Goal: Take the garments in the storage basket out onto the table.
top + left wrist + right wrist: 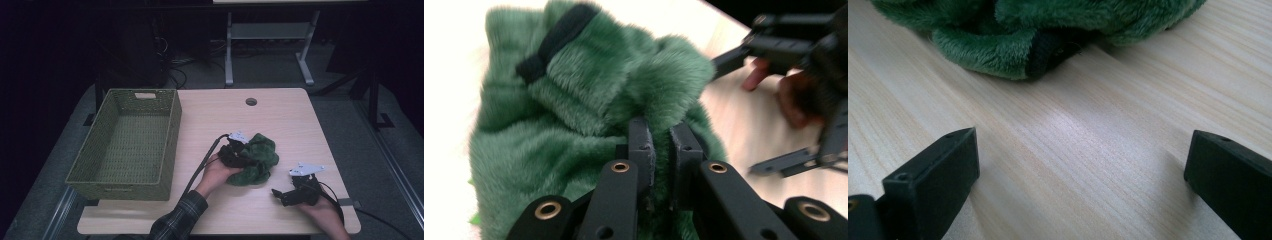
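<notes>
Bench (280, 115): light wood, carries everything.
Basket (172, 132): green woven, on the bench's left side.
Green plush cloth (260, 155): bunched right of centre, well apart from the basket.
My left hand-held gripper (239, 154): jaws nearly together, clamped on a fold of the cloth.
My right hand-held gripper (280, 194): jaws apart over bare bench, near right of the cloth.

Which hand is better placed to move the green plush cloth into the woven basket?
Left. The left gripper is already shut on the green plush cloth and sits on the side toward the woven basket. The right gripper rests open on the table, apart from the cloth.
</notes>
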Available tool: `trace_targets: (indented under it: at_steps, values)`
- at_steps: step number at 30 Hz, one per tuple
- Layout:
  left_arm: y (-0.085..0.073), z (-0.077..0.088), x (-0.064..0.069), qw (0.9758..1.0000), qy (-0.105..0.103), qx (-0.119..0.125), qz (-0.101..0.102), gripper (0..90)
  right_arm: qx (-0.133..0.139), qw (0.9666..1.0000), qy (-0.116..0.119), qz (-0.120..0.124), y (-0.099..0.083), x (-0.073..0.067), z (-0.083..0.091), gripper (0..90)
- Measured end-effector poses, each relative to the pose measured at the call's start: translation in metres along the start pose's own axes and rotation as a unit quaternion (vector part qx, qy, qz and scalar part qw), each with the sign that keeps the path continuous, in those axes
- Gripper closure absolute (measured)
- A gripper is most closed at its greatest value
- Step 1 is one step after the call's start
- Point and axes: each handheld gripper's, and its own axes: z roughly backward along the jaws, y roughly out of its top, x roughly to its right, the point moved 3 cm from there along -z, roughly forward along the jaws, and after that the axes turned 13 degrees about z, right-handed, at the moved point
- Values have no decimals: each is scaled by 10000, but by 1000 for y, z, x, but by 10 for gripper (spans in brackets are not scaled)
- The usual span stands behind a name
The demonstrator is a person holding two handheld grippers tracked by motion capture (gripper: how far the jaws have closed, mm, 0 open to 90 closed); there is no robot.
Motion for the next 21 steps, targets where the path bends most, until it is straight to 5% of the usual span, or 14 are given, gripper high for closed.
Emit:
trace_targets:
  at_steps: [10, 15, 21]
  values:
    - [-5, -6, -4, 10000, 65, -29, -3, 819, 3, 10000, -1, 3, 0, 0, 0, 9]
    - [0, 4, 2, 9997, 63, -11, -225, 623, 0, 10000, 0, 0, 0, 0, 0, 9]
    - [7, 27, 15, 9986, 138, 167, -484, 548, 3, 10000, 4, -10, 0, 0, 0, 9]
